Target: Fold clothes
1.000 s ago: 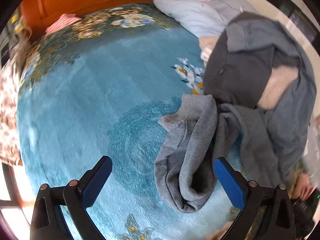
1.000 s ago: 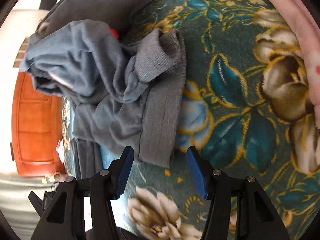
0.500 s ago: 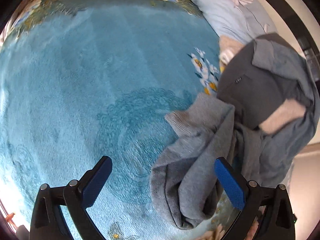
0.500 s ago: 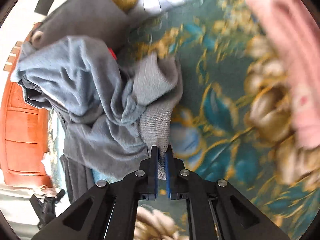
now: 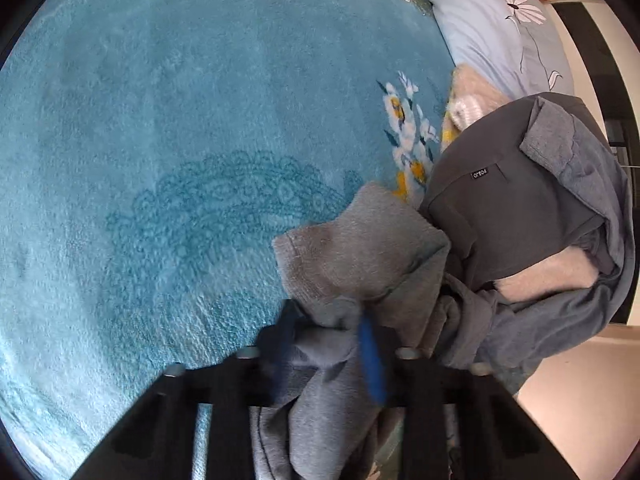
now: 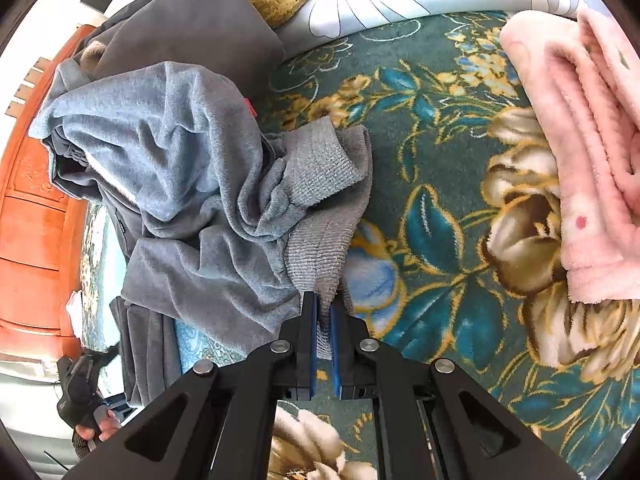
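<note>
- The right gripper (image 6: 324, 316) is clamped tight on the ribbed hem of the grey fleece garment (image 6: 180, 184), the knit edge pinched between its blue pads (image 6: 335, 344).
- From that pinch the ribbed band runs away from the camera and folds over; the rest of the garment lies crumpled to the left in soft creases.
- The left gripper (image 5: 332, 332) is closing on another fold of the same grey fleece garment (image 5: 360, 264) (this view is blurred at the pads), and cloth bunches between its blue pads (image 5: 371, 364), which already press into it.
- The garment sits on the near right part of the teal blanket (image 5: 160, 160), its ribbed cuff sticking up just beyond the left gripper.
- Just beyond it to the right lies a dark grey garment (image 5: 500, 208) with a small label, draped over something pale and fluffy.
- A pale blue pillow (image 5: 492, 28) with a flower outline lies at the far right of the bed.
- In the right wrist view the floral bedspread (image 6: 440, 208) fills the right side, with a folded pink towel (image 6: 580, 160) at the far right edge.
- A gloved hand (image 6: 86, 408) shows at the near left of the right wrist view; what it grips I cannot tell.
</note>
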A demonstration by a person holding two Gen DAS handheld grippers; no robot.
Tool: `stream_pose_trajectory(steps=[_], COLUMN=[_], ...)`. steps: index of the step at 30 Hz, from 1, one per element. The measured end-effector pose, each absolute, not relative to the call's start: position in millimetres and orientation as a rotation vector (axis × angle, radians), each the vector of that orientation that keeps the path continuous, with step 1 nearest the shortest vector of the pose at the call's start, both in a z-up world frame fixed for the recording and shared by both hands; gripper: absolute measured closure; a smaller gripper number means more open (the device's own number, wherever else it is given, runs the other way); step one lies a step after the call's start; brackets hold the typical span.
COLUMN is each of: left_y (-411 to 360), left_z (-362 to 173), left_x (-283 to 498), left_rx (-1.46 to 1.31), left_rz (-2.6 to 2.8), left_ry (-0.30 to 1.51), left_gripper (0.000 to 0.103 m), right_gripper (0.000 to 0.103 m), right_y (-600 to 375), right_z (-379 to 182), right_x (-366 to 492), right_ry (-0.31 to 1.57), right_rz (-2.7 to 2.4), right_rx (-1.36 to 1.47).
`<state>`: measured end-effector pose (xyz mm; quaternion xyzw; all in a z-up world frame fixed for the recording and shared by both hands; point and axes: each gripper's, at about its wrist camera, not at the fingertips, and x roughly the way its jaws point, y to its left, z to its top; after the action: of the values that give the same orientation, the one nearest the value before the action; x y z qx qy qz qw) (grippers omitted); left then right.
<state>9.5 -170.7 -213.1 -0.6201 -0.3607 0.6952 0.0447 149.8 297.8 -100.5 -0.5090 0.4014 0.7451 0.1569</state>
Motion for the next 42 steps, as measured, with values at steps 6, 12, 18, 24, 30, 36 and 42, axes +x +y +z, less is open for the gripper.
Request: stream_pose_trajectory(steps=[6, 12, 18, 24, 30, 36, 42], left_y=[-197.5, -282.8, -342.0, -364.4, -353.4, -352.9, -335.0], left_z=[-146.1, -42.6, 4.7, -29.0, -53.9, -54.8, -44.6], left_x=[6.0, 18.6, 57.8, 71.4, 76.4, 78.9, 57.5], left_rx=[-1.733, -1.407, -1.221, -1.423, -1.516, -1.518, -1.499], left_rz=[2.371, 2.621, 2.736, 2.734, 2.707, 2.724, 2.704], left_ry=[-0.994, -0.994, -0.998, -0.936, -0.942, -0.904, -0.804], left_gripper=[0.090, 0.090, 0.090, 0.090, 0.090, 0.090, 0.090], right_gripper=[0.100, 0.100, 0.100, 0.100, 0.100, 0.100, 0.100], right_y=[304.0, 318.7, 323.2, 329.4, 310.8, 308.7, 317.0], right_z=[-57.1, 6.1, 48.2, 43.3, 7.9, 20.7, 0.9], right_x=[127.8, 185.3, 264.5, 321.5, 321.0, 302.1, 304.4], right_ry=[1.058, 0.984, 0.991, 0.985, 1.115, 1.040, 1.063], right_rz=[2.204, 2.259, 2.309, 2.275, 2.236, 2.307, 2.239], right_rx=[-1.440, -1.254, -1.096, -1.120, -1.211, -1.212, -1.248])
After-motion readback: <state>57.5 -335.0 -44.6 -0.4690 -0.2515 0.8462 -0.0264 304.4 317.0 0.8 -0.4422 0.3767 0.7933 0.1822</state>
